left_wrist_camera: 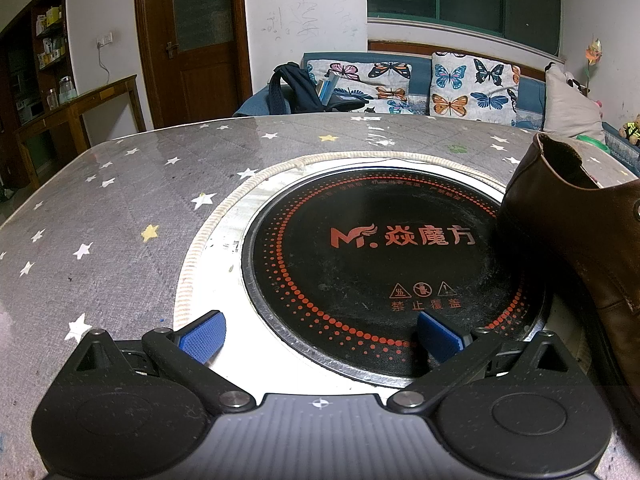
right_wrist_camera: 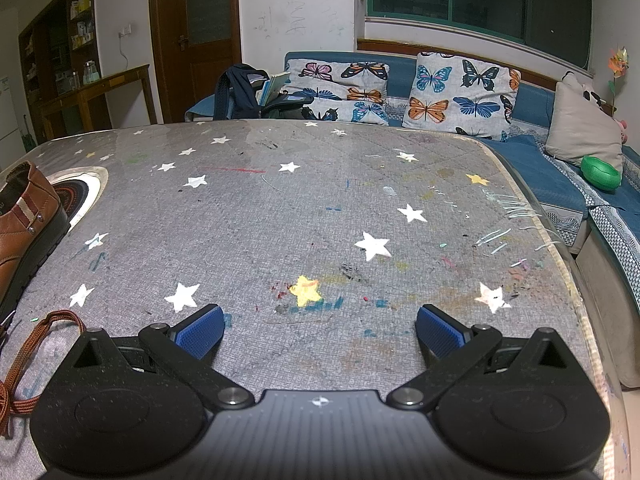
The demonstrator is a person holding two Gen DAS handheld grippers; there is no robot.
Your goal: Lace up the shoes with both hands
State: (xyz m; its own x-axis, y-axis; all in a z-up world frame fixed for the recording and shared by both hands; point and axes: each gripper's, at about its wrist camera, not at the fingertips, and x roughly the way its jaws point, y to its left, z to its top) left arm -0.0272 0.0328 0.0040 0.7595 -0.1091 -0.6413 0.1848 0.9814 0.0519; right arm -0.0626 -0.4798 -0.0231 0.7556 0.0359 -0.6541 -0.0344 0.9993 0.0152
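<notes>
We see the star-patterned bench with a round black hotplate set into it. The brown shoe rests at the hotplate's edge, its brown lace lying loose just beside it. Our left claw and right claw both gape wide, holding nothing.

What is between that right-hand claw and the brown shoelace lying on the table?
Nothing visible. The right gripper hangs open over bare star-patterned tablecloth, and the brown shoelace lies loose just to its left, near the brown shoe. Only cloth separates them.
</notes>
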